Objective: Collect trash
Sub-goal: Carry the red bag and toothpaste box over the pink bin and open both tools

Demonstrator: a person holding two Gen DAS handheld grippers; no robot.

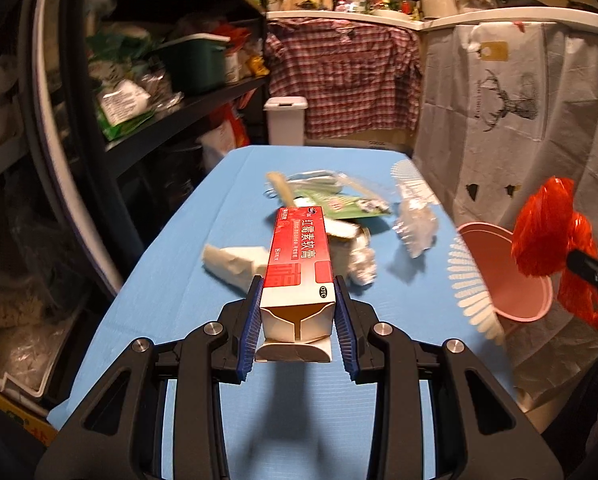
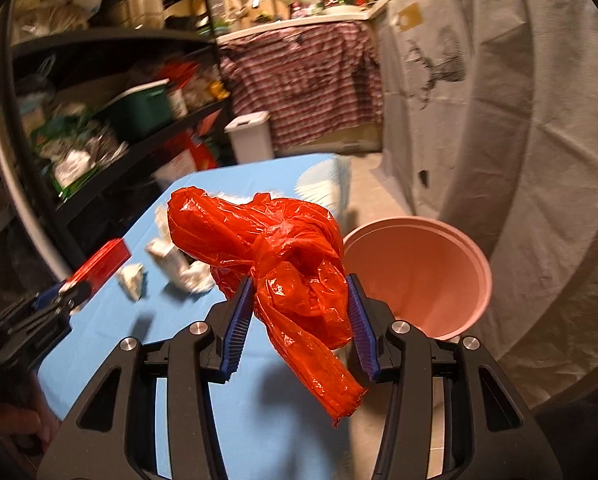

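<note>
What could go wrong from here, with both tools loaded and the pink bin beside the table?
1. The red plastic bag is pinched only at its knot by the right tool; its loose tail could snag the pink bin rim.
2. The left tool grips the red box only at its open-flapped end, so it might pivot out.
3. Crumpled paper remains on the blue table.

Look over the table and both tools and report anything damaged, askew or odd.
The red carton clamped in the left tool has its near end flaps torn open. The right tool grips a knotted red plastic bag. Crumpled wrappers lie strewn across the blue table; that is the trash, not a spill. The pink bin looks empty.
</note>
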